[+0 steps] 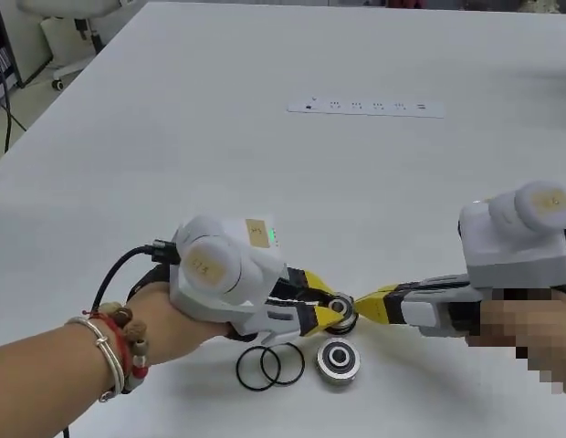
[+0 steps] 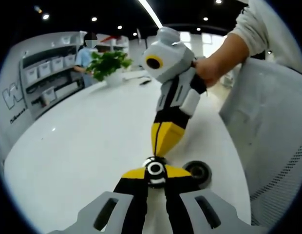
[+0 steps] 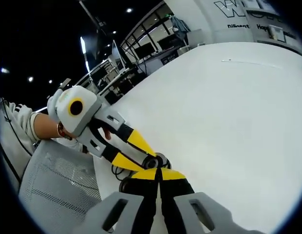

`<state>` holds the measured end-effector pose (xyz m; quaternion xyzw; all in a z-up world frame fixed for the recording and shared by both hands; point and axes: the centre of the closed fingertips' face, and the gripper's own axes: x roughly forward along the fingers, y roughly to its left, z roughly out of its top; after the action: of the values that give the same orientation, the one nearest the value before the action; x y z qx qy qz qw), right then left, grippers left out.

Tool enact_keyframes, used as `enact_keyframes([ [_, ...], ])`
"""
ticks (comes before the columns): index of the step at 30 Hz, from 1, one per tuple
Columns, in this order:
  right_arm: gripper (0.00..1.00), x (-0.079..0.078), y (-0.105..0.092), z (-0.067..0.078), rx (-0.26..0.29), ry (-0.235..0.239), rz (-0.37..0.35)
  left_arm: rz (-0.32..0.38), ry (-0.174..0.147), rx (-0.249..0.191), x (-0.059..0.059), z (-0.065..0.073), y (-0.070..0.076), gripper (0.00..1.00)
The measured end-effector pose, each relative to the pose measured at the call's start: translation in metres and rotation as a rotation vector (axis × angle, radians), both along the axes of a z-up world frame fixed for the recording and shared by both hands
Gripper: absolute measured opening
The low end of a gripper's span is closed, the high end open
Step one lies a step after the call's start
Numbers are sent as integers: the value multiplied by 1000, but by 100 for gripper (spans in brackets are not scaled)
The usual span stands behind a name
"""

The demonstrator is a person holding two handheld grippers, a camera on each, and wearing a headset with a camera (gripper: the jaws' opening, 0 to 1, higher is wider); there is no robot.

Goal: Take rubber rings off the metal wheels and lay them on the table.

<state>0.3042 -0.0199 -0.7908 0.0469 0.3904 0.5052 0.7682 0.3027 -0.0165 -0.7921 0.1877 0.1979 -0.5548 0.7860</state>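
Clamps small silver metal wheel [image 2: 155, 169] in left gripper [image 1: 331, 314], closed right gripper [image 1: 362, 308] at its rim; already has two black rubber rings [image 1: 270, 365] on white table [image 1: 265, 182].

Big "W" on the wall [image 2: 11, 93]

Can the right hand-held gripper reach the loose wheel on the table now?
Probably yes: the loose wheel lies bare beside the tips of the right hand-held gripper, though its jaws are shut.
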Motion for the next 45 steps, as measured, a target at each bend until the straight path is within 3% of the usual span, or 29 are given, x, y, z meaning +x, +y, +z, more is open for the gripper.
enact_keyframes([
  [13,0,-4,7,4,9,-20,25,3,4,0,-1,0,1,13],
  [16,0,-3,7,1,-12,-29,24,4,3,-1,-2,0,1,13],
  [19,0,-2,9,5,5,-30,23,12,5,-13,-2,0,1,14],
  [27,0,1,8,5,-19,-52,31,11,6,0,-3,1,1,14],
  [31,0,2,7,4,-21,-38,20,4,4,15,-2,1,2,14],
  [35,0,3,6,5,-30,-43,19,-8,3,17,-4,9,1,15],
  [41,0,4,4,13,-19,-46,11,-2,21,-7,-10,21,4,29],
  [45,0,2,1,19,-20,-55,12,-10,3,-14,-16,35,8,40],
])
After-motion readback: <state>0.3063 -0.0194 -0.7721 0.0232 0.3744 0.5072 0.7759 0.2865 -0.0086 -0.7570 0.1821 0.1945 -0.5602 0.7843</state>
